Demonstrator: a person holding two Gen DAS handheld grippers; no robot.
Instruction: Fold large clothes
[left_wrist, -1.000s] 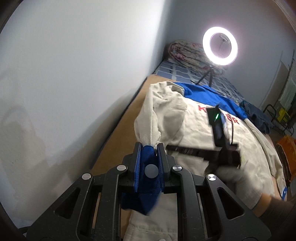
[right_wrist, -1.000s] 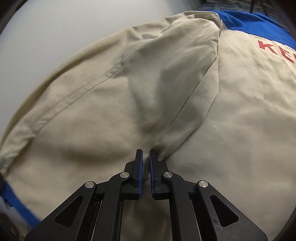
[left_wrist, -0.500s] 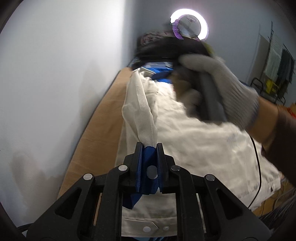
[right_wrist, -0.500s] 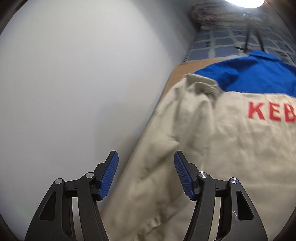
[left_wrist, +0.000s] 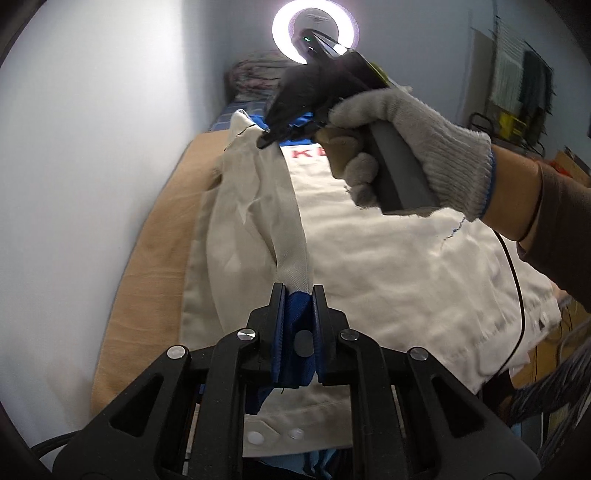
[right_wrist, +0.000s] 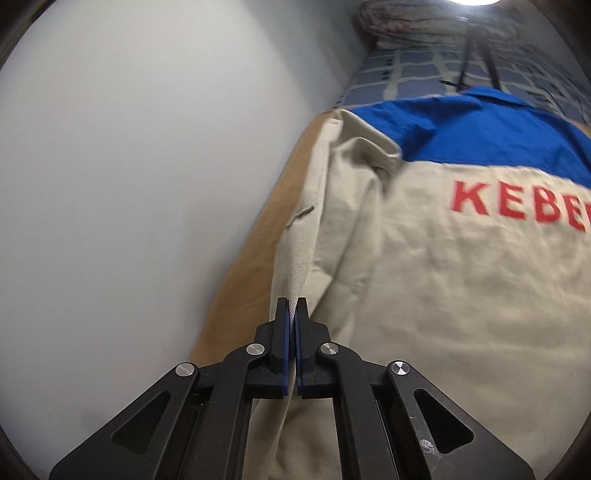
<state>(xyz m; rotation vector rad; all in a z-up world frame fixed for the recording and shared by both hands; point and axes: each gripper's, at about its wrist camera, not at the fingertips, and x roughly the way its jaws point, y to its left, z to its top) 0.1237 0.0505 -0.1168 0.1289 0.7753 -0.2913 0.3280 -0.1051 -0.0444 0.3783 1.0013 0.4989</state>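
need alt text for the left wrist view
The left gripper is shut on the blue cuff of a beige jacket spread on a bed. Beyond it, a gloved hand holds the right gripper, pinching the jacket's sleeve near the shoulder, under a glowing ring light.

A tan bed surface (left_wrist: 155, 258) runs along a plain pale wall (left_wrist: 92, 147); beyond its far end lies a blue checked sheet (right_wrist: 417, 74); a bundled patterned blanket (right_wrist: 399, 18) sits past that, against the wall; a lit ring light (left_wrist: 315, 35) glows above the blanket; its black tripod legs (right_wrist: 471, 55) stand on the checked sheet.
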